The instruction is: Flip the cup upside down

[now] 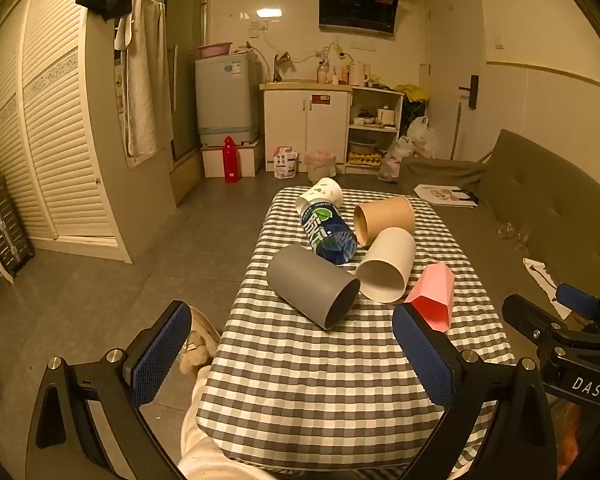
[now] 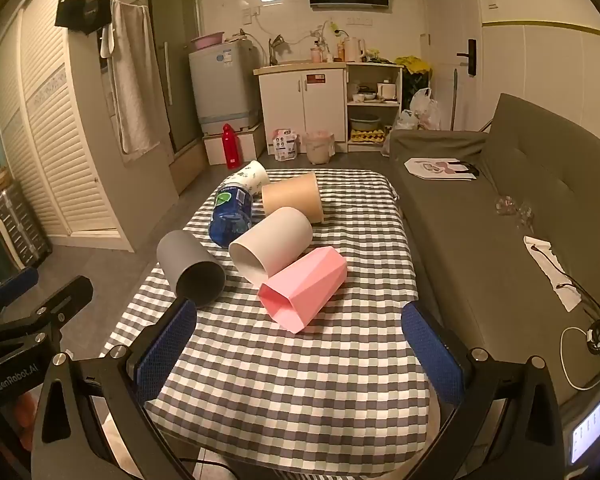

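Several cups lie on their sides on a checked tablecloth [image 1: 300,380] [image 2: 300,380]: a grey cup [image 1: 312,286] [image 2: 190,268], a white cup [image 1: 386,266] [image 2: 270,248], a pink faceted cup [image 1: 432,294] [image 2: 304,286], a tan cup [image 1: 384,218] [image 2: 294,196], a blue printed cup [image 1: 328,230] [image 2: 232,214] and a patterned white cup [image 1: 324,192] [image 2: 254,174]. My left gripper [image 1: 292,354] is open and empty, short of the grey cup. My right gripper [image 2: 300,354] is open and empty, short of the pink cup.
A grey sofa [image 2: 520,208] runs along the table's right side with papers and a cable on it. A kitchen cabinet [image 1: 306,124], a washing machine [image 1: 226,96] and a red bottle [image 1: 231,160] stand at the far wall. A louvred wardrobe [image 1: 52,128] is on the left.
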The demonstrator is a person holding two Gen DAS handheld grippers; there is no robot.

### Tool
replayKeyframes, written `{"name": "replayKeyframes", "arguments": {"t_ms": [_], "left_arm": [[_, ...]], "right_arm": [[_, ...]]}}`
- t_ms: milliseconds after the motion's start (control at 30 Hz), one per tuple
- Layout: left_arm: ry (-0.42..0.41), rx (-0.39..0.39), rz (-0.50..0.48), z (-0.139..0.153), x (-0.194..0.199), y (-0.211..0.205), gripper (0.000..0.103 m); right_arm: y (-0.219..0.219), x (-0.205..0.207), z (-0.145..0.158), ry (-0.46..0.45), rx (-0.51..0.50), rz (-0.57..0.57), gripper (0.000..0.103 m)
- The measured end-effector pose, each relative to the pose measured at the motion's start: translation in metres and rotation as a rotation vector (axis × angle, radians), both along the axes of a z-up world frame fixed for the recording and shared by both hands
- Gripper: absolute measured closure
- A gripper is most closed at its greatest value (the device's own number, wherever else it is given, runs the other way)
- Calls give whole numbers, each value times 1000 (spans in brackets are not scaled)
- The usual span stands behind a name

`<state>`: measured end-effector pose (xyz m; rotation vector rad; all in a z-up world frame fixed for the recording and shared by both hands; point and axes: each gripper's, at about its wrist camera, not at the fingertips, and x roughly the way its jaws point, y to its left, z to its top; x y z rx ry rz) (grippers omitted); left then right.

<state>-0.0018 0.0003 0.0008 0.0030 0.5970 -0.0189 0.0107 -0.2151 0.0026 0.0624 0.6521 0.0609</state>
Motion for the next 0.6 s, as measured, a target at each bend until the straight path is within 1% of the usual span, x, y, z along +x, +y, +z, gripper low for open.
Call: {"name": "replayKeyframes", "arguments": {"t_ms": [600], "left_arm": [[0, -4, 1, 0, 0, 0, 0]], "right_arm": [[2, 1, -1, 7, 1, -3, 0]]}}
